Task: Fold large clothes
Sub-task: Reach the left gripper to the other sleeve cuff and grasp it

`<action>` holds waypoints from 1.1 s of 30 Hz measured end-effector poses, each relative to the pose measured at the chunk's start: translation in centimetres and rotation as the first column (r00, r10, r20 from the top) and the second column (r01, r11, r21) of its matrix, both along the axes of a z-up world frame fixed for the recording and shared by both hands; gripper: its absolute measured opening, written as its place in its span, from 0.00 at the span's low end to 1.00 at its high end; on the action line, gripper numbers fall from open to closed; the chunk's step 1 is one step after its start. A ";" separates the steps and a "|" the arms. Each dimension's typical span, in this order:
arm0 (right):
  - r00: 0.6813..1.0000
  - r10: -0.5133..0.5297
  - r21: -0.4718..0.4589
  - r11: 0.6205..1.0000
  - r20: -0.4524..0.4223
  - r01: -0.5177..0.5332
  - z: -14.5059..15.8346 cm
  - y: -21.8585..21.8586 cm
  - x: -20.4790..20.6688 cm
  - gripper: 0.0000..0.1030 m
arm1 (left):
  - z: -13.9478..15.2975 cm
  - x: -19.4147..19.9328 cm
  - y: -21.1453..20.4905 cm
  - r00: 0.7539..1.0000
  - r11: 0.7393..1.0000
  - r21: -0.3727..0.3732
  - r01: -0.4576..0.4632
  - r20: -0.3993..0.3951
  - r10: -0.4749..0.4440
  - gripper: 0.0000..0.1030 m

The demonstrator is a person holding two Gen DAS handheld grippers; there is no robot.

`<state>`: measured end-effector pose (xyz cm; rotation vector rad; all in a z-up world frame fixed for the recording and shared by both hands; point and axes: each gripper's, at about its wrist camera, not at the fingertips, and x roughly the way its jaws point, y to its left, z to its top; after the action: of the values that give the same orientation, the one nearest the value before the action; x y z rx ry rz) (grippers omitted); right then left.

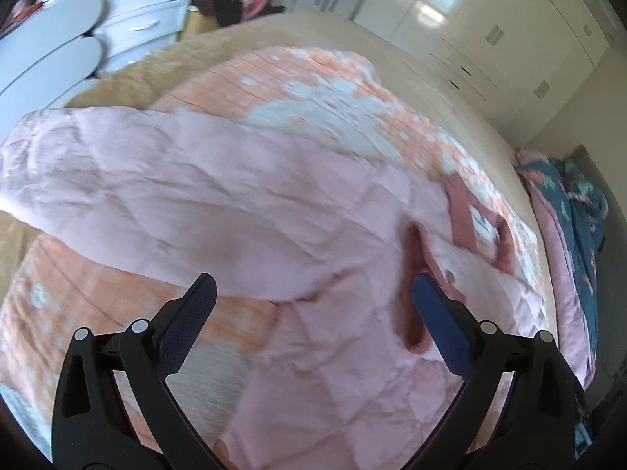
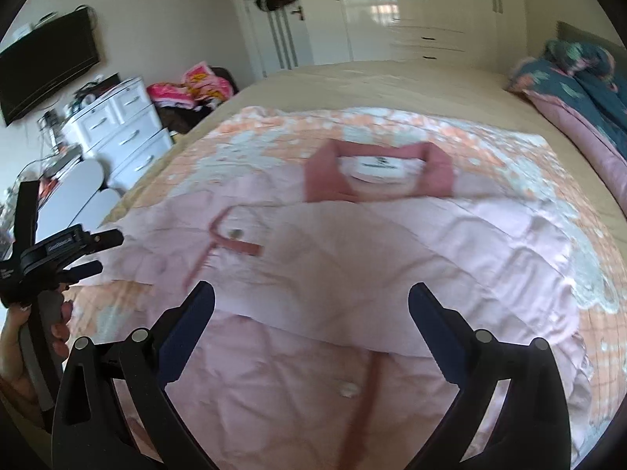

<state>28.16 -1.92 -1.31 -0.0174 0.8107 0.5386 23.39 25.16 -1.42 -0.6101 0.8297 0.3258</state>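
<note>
A large pale pink quilted garment (image 2: pixel 352 258) with a darker pink collar (image 2: pixel 376 176) and trim lies spread on an orange and white blanket (image 2: pixel 243 141) on the bed. One sleeve is folded across its body (image 1: pixel 164 188). My left gripper (image 1: pixel 313 293) is open and empty just above the garment, near a snap button (image 1: pixel 450 275). It also shows in the right wrist view (image 2: pixel 100 254), at the garment's left edge. My right gripper (image 2: pixel 311 301) is open and empty above the lower front of the garment.
The beige bed (image 2: pixel 352 78) fills the middle. A white chest of drawers (image 2: pixel 121 125) and a TV (image 2: pixel 47 62) stand at the left. A white wardrobe (image 2: pixel 411 8) lines the far wall. Teal and pink bedding (image 2: pixel 580 90) is piled at the right.
</note>
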 end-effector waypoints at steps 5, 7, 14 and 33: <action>0.998 0.055 0.012 0.998 0.009 -0.055 1.0 3.8 -0.1 0.96 | 0.5 -1.6 2.9 0.994 0.994 0.039 -0.105 -0.002 0.105 0.91; 0.997 0.079 0.013 0.997 0.010 -0.079 1.3 5.2 -0.1 0.96 | 0.7 -2.1 4.0 0.990 0.989 0.048 -0.143 0.001 0.143 0.91; 0.987 0.161 0.018 0.987 0.016 -0.161 2.3 10.1 -0.3 0.96 | 0.9 -4.3 8.2 0.966 0.965 0.052 -0.258 0.005 0.258 0.91; 0.925 0.379 -0.004 0.925 -0.032 -0.379 1.6 22.2 -1.9 0.96 | -2.4 -9.0 16.4 0.863 0.863 -0.027 -0.505 -0.050 0.503 0.91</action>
<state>26.23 20.33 0.32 -0.1791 0.8450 0.9033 14.39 41.58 -3.84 -0.8599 0.7066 0.8056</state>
